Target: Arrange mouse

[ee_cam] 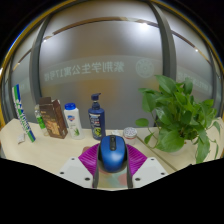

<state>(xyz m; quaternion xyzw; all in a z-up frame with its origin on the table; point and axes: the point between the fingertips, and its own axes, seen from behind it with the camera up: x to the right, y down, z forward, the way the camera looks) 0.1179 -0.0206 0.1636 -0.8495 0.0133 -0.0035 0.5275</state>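
Observation:
A blue computer mouse [112, 158] with a dark scroll wheel lies lengthwise between my fingers, its nose pointing away from me. My gripper [112, 150] is shut on it, the magenta pads [91, 157] pressing on its left and right flanks. The rear of the mouse reaches back towards the gripper body and hides the gap between the fingers. The pale wooden table [60, 150] lies beyond and below the mouse; I cannot tell whether the mouse touches it.
Along the table's far edge stand a green-and-white tube [22, 110], a brown box [47, 118], a white bottle [72, 120], a dark blue pump bottle [97, 118] and a small jar [130, 132]. A leafy green plant [180, 115] fills the right. A frosted glass wall rises behind.

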